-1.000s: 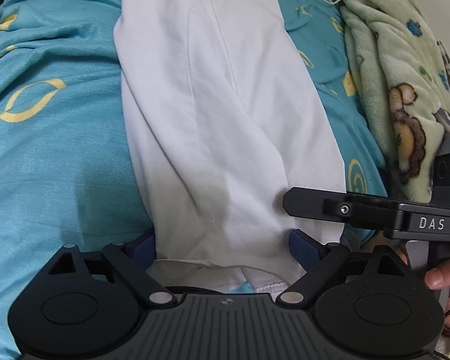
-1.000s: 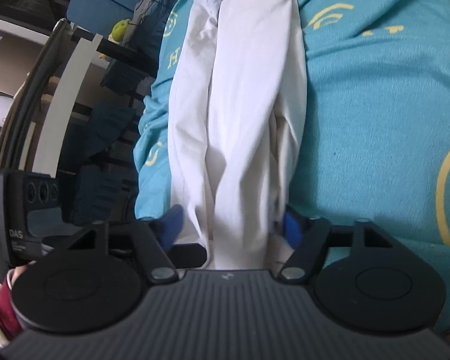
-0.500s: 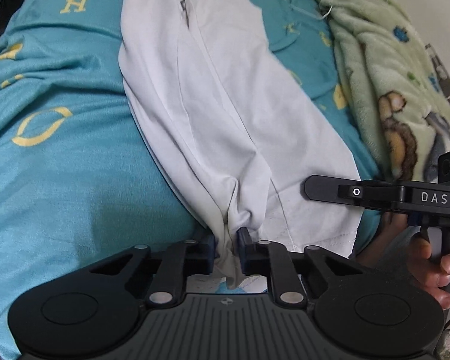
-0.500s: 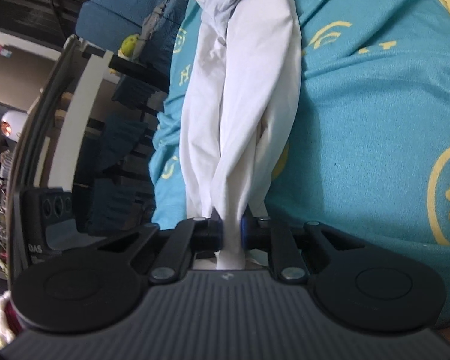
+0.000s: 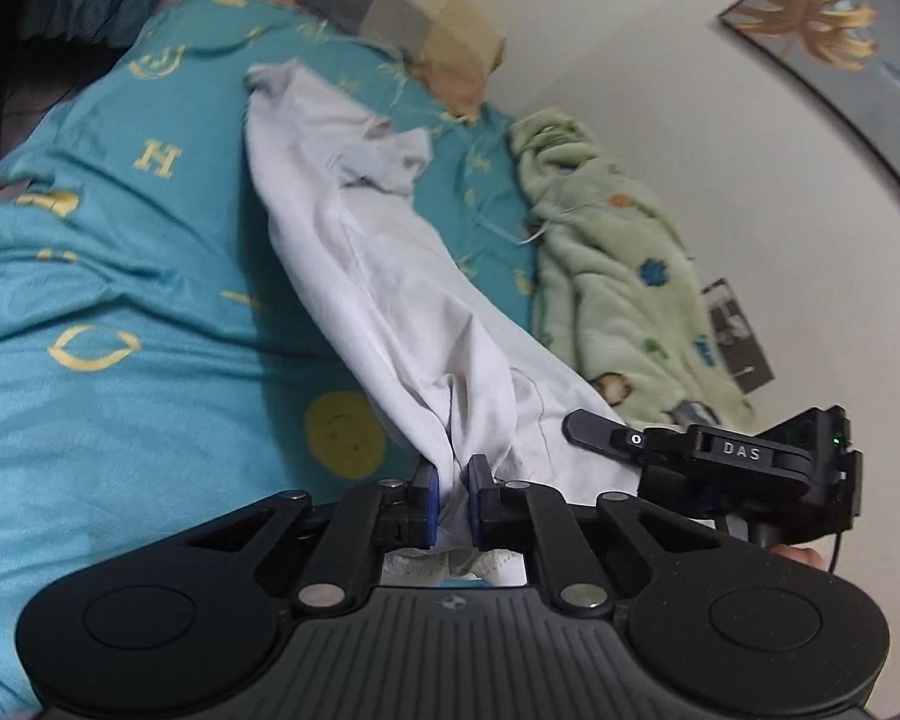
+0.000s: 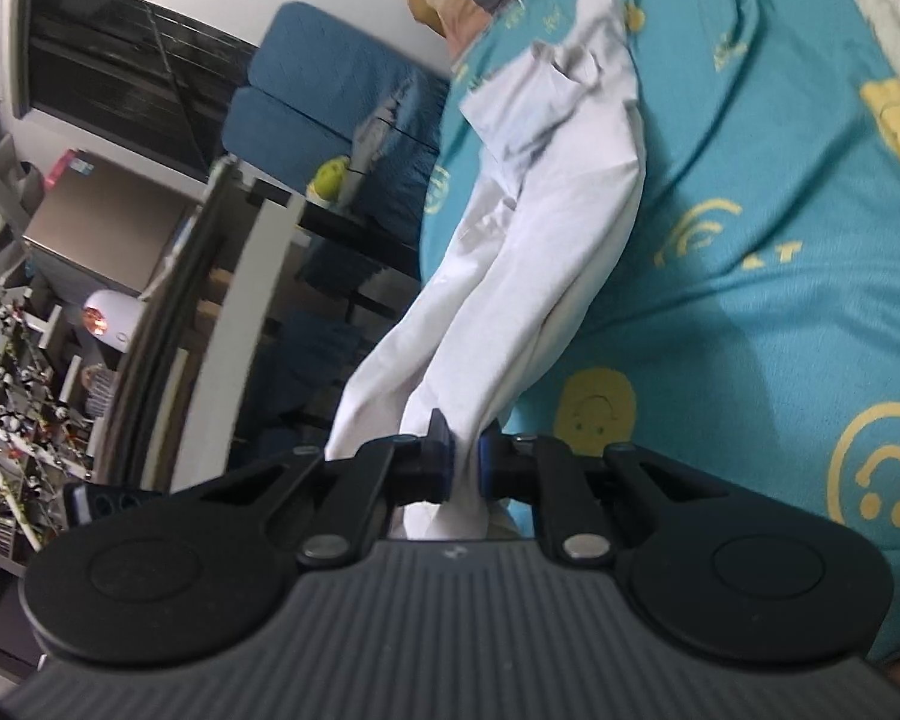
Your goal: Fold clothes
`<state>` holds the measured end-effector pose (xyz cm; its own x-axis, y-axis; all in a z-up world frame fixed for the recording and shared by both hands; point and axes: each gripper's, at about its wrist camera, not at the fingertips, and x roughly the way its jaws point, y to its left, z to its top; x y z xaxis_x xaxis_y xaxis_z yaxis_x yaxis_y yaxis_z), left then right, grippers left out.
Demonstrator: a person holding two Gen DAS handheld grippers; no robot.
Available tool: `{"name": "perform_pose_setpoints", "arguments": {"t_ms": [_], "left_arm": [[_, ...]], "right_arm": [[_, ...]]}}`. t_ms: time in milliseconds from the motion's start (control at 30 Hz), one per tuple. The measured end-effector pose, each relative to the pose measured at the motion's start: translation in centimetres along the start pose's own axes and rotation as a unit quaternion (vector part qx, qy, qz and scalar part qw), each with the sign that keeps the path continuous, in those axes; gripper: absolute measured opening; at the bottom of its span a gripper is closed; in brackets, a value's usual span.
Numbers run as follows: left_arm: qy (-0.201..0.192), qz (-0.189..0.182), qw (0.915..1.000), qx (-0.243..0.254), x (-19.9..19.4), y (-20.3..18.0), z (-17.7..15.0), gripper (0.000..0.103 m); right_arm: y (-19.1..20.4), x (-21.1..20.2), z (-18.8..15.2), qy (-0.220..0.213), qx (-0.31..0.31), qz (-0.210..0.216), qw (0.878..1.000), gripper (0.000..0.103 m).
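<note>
A white garment (image 5: pixel 384 276) lies lengthwise on the teal bed sheet (image 5: pixel 120 312), its near end lifted off the bed. My left gripper (image 5: pixel 453 480) is shut on one near corner of it. My right gripper (image 6: pixel 463 462) is shut on the other near corner, and the white garment (image 6: pixel 546 228) hangs from it down to the teal bed sheet (image 6: pixel 750 300). The right gripper's body (image 5: pixel 744 462) shows at the right of the left wrist view.
A green fleece blanket (image 5: pixel 618 264) lies bunched along the wall side of the bed. A patterned pillow (image 5: pixel 402 18) sits at the bed's far end. A blue sofa (image 6: pixel 330 96), a dark desk and shelves (image 6: pixel 42 360) stand beyond the bed's edge.
Both grippers went from open around the garment's near edge to shut on it. They have since lifted that edge, so more of the bed and room shows.
</note>
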<state>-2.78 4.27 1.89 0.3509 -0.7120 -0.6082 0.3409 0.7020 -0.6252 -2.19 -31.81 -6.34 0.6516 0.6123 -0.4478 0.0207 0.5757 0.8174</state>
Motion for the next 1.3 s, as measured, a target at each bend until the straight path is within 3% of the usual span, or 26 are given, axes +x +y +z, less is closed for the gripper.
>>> {"name": "perform_pose_setpoints", "arguments": {"t_ms": [267,433,533,667,867,1133,1300], "left_arm": [[-0.029,-0.049,0.9983,0.011,-6.9,-4.7,-5.7,0.01],[-0.03,-0.073,0.9969,0.009,-8.8,-5.9,-10.7,0.01],[-0.036,-0.073,0.9965,0.015,-8.2,-6.3,-11.2,0.01],[-0.056,-0.064,0.9962,0.018,-7.0,-6.5,-8.5,0.01],[-0.084,-0.026,0.9959,0.023,-3.8,-5.8,-1.9,0.01],[-0.1,0.02,0.9943,0.029,2.9,-2.3,7.1,0.01],[-0.088,0.048,0.9946,0.027,9.0,0.8,10.6,0.01]], "right_arm": [[2.6,-6.8,-3.4,-0.015,-0.026,-0.009,1.0,0.012],[2.2,-10.7,-7.5,-0.008,-0.029,-0.017,0.999,0.012],[2.0,-11.4,-8.1,-0.01,-0.023,-0.02,0.999,0.012],[2.6,-10.7,-6.4,-0.019,-0.024,-0.026,0.999,0.012],[2.9,-6.6,0.0,-0.033,-0.02,-0.018,0.999,0.012],[0.7,1.1,8.6,-0.033,-0.018,-0.041,0.998,0.012],[-2.2,5.3,11.7,-0.039,-0.018,-0.062,0.997,0.012]]}}
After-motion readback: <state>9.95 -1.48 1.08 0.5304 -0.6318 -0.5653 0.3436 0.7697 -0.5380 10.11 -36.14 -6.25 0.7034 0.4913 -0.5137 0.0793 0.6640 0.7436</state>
